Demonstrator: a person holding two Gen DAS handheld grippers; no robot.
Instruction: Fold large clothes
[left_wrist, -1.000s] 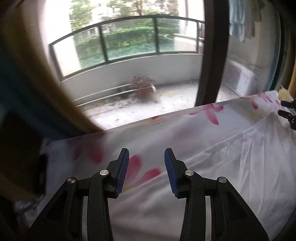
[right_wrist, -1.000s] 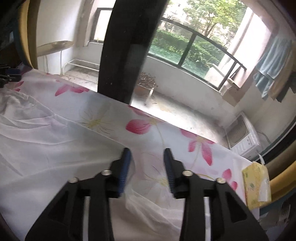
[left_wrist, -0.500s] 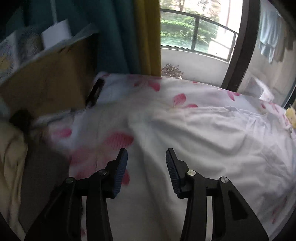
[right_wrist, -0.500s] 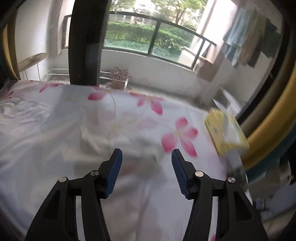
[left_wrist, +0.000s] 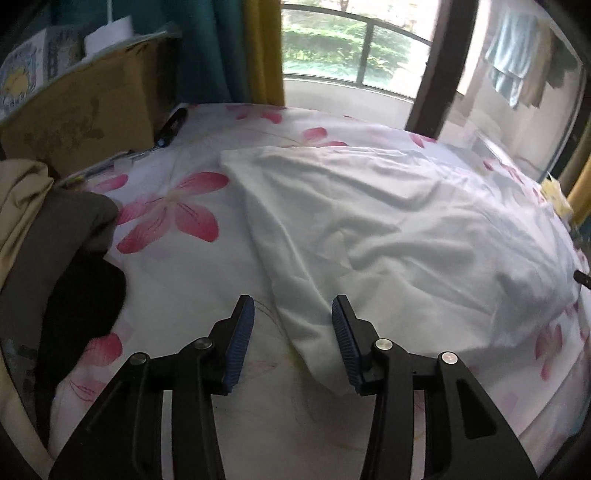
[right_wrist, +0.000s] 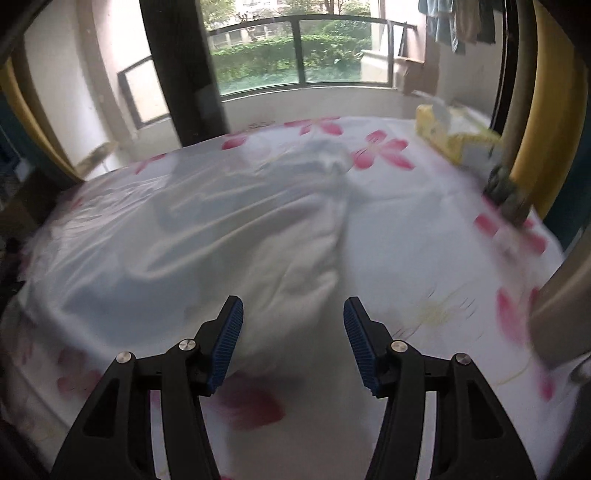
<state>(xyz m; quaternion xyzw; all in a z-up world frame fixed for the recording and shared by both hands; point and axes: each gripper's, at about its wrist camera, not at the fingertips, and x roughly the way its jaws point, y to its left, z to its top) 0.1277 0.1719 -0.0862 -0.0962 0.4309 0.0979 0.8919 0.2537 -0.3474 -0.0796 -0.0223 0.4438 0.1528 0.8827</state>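
A large white garment (left_wrist: 388, 229) lies rumpled across a bed with a white sheet printed with pink flowers (left_wrist: 173, 218). In the left wrist view my left gripper (left_wrist: 293, 314) hangs over the garment's near left corner; its jaws are closing, the cloth's edge shows between the blue pads, and the pads do not press on it. In the right wrist view the same garment (right_wrist: 221, 236) spreads to the left, and my right gripper (right_wrist: 293, 314) stands open above its near right corner, nothing gripped.
A pile of beige, grey and black clothes (left_wrist: 55, 251) lies at the bed's left side beside a cardboard box (left_wrist: 85, 122). A yellow tissue pack (right_wrist: 450, 136) sits at the bed's far right corner. Windows and a balcony railing (right_wrist: 295, 51) lie beyond the bed.
Both grippers have pulled back from the bed's far side toward its near edge, so the whole garment now shows. The left has swung left toward the clothes pile, the right toward the tissue pack.
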